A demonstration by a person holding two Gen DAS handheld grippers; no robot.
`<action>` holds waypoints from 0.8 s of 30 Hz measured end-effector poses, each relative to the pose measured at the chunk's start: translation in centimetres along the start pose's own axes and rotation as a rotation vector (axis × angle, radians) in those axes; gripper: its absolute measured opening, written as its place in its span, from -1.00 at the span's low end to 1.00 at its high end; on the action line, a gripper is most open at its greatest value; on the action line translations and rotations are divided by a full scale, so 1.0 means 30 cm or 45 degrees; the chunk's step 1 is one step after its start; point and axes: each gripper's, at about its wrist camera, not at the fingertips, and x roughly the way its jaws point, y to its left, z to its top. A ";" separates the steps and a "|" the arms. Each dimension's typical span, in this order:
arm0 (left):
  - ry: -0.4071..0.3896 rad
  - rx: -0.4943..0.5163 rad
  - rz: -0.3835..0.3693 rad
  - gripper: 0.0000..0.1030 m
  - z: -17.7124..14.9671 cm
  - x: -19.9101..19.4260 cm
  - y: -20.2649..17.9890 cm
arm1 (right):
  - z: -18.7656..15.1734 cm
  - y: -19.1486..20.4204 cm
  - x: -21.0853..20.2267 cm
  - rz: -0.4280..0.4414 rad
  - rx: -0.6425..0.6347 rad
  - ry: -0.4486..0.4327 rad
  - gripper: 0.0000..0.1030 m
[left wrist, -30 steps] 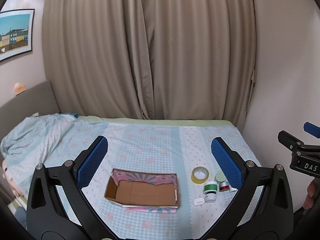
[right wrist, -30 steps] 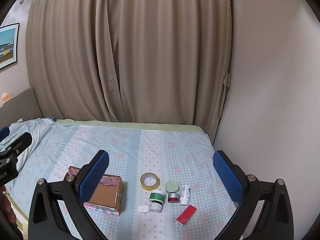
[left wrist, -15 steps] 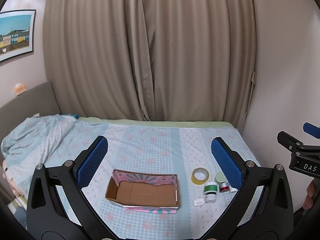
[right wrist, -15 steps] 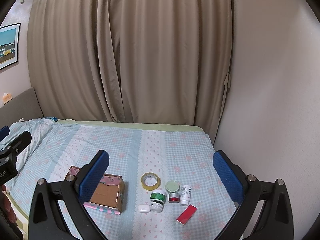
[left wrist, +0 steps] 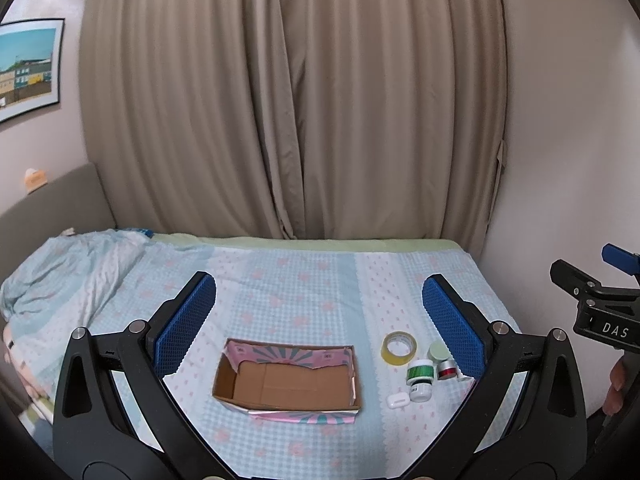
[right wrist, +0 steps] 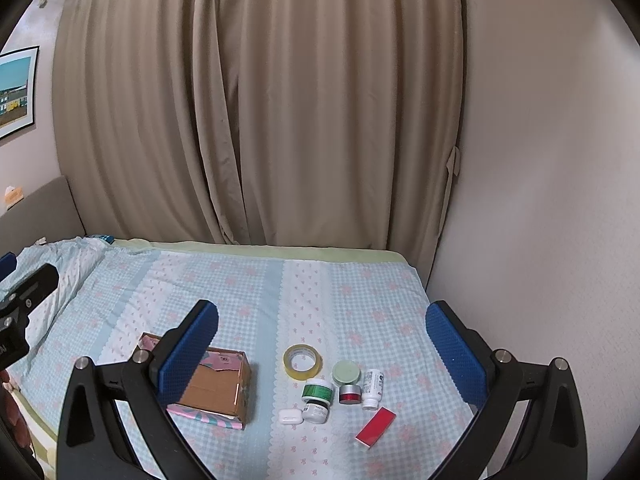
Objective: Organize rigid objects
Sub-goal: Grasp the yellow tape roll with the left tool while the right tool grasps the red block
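Note:
An open cardboard box (left wrist: pixel 288 382) with pink patterned flaps lies on the bed, empty inside; it shows too as the box (right wrist: pixel 218 390) in the right wrist view. Right of it sits a cluster: a yellow tape roll (right wrist: pixel 302 361), a pale green lid (right wrist: pixel 346 373), a green-labelled jar (right wrist: pixel 317 391), a small white jar (right wrist: pixel 316 411), a red tin (right wrist: pixel 350 394), a white bottle (right wrist: pixel 372 389), a white earbud case (right wrist: pixel 291 416) and a flat red card (right wrist: pixel 376 427). My left gripper (left wrist: pixel 318 322) hangs open above the box. My right gripper (right wrist: pixel 322 340) hangs open above the cluster. Both hold nothing.
The bed (left wrist: pixel 280 280) has a light blue checked sheet, with a rumpled blanket (left wrist: pixel 60 276) at the left. Beige curtains (right wrist: pixel 260 100) hang behind, a wall (right wrist: pixel 540 160) runs along the bed's right edge. A person's hand (left wrist: pixel 616 384) shows at the right edge.
Both views have shifted only slightly; the objects lie where they were and both grippers stay open.

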 end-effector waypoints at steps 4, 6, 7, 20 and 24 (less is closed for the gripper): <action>0.021 0.034 -0.063 0.99 0.034 0.060 0.001 | 0.001 -0.001 0.002 -0.034 0.028 0.008 1.00; 0.043 0.058 -0.100 0.99 0.039 0.106 -0.005 | -0.005 -0.001 0.011 -0.066 0.047 0.011 1.00; 0.065 0.076 -0.128 0.99 0.042 0.144 -0.014 | -0.010 -0.004 0.016 -0.082 0.058 0.015 1.00; 0.417 0.250 -0.389 0.99 -0.118 0.708 -0.256 | -0.216 -0.150 0.292 -0.344 0.270 0.278 1.00; 0.533 0.289 -0.428 0.99 -0.235 0.885 -0.372 | -0.322 -0.219 0.414 -0.395 0.337 0.373 1.00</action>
